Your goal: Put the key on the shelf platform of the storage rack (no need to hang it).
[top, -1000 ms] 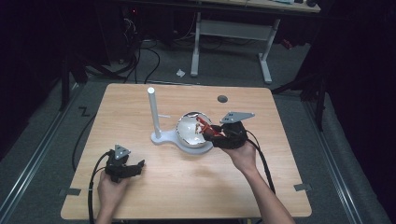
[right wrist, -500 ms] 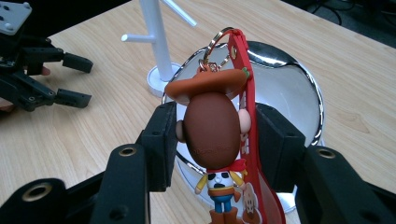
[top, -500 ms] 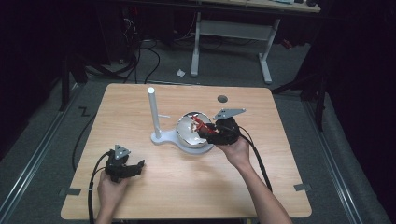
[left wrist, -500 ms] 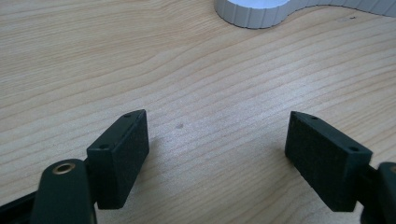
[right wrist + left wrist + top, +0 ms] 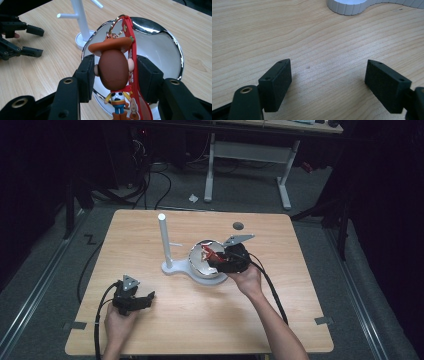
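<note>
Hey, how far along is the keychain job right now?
Done: the right gripper is shut on the cowboy figure keychain, holding it above the shiny bowl. The left gripper rests open on the table. Left, probably: hanging it on the white stand, whose pegs look bare.

The table (image 5: 190, 320) is pale matt wood with visible grain. The bowl (image 5: 160, 47) has a mirror-bright chrome rim and glossy white inside. The cowboy figure keychain (image 5: 115, 72) looks like smooth rubbery plastic; the stand (image 5: 165, 245) at the bowl's nine o'clock, matt white plastic.
</note>
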`<action>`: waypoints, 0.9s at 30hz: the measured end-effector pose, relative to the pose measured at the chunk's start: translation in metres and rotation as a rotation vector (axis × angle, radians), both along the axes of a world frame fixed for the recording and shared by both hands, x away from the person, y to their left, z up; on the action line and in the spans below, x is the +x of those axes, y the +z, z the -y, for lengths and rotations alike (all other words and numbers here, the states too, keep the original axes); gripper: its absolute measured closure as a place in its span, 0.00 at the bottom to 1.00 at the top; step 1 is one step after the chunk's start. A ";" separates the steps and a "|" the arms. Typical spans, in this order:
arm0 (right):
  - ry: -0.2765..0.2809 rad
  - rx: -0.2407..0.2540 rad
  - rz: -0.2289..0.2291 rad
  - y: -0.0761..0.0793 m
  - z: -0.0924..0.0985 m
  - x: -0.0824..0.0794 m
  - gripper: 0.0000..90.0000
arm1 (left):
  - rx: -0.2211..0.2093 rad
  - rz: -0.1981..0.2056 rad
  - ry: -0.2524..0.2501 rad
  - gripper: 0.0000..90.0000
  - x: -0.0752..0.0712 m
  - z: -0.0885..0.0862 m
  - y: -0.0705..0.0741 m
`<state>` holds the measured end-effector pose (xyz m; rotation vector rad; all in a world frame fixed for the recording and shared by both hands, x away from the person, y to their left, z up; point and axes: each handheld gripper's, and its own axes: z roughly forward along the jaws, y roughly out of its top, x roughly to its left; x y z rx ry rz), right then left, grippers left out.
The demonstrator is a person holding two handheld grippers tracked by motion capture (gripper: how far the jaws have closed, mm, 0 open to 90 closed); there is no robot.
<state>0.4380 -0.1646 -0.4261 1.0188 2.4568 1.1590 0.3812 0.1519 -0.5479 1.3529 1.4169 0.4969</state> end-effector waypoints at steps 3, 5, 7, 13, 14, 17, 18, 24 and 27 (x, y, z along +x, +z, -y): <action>0.006 -0.007 -0.001 -0.002 -0.002 0.002 0.59 | -0.001 0.000 0.000 0.24 0.000 0.000 0.000; 0.005 -0.013 -0.014 -0.003 -0.005 0.005 0.59 | -0.001 0.000 0.000 0.24 0.000 0.000 0.000; 0.005 -0.017 -0.016 -0.004 -0.007 0.006 0.59 | 0.000 0.000 0.000 0.24 0.000 0.000 0.000; 0.001 -0.046 -0.018 -0.008 -0.013 0.012 0.59 | -0.001 0.000 0.000 0.24 0.000 0.000 0.000; 0.001 -0.046 -0.018 -0.008 -0.013 0.012 0.59 | -0.001 0.000 0.000 0.24 0.000 0.000 0.000; -0.004 -0.100 -0.007 -0.011 -0.019 0.013 0.59 | -0.001 0.000 0.000 0.24 0.000 0.000 0.000; -0.004 -0.103 -0.006 -0.011 -0.019 0.014 0.59 | 0.000 0.000 -0.001 0.24 0.000 0.000 0.000; -0.010 -0.129 -0.003 -0.014 -0.024 0.018 0.58 | 0.000 0.000 -0.002 0.24 0.000 0.000 0.000; -0.011 -0.143 -0.007 -0.016 -0.026 0.021 0.58 | 0.002 -0.001 -0.002 0.24 0.000 0.000 0.000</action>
